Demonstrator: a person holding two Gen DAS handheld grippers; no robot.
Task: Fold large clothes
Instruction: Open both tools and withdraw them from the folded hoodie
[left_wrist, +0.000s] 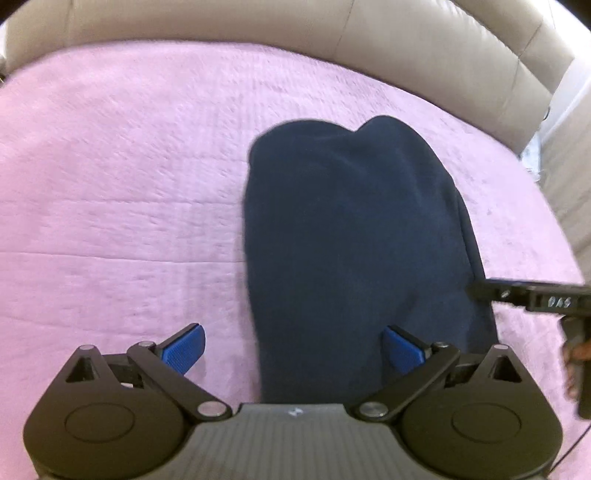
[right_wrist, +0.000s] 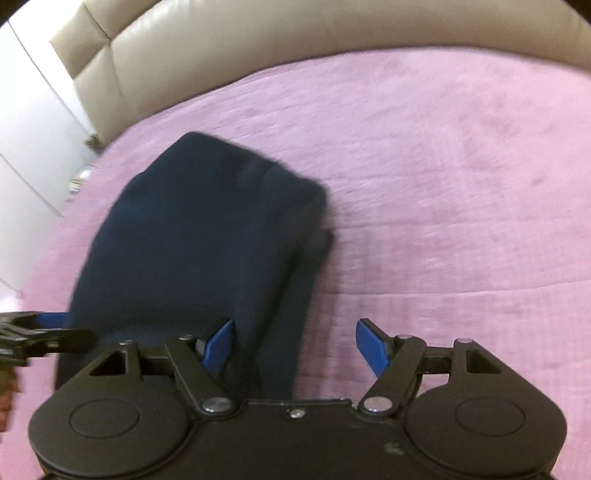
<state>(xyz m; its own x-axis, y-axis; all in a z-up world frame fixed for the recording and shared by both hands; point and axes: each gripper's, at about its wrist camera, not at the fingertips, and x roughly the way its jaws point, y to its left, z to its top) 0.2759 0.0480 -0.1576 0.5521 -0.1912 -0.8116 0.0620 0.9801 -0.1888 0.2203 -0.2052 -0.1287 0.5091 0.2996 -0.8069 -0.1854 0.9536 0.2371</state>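
A dark navy garment (left_wrist: 354, 236) lies folded into a long narrow shape on the pink bedspread (left_wrist: 122, 177). It also shows in the right wrist view (right_wrist: 207, 243). My left gripper (left_wrist: 293, 349) is open and empty, hovering over the garment's near left edge. My right gripper (right_wrist: 295, 349) is open and empty, over the garment's near right edge. The right gripper shows at the right edge of the left wrist view (left_wrist: 532, 295); the left gripper shows at the left edge of the right wrist view (right_wrist: 40, 332).
A beige padded headboard (left_wrist: 258, 26) runs along the far side of the bed. The pink bedspread (right_wrist: 461, 177) spreads wide around the garment. A white wall or cabinet (right_wrist: 26, 122) stands beyond the bed's edge.
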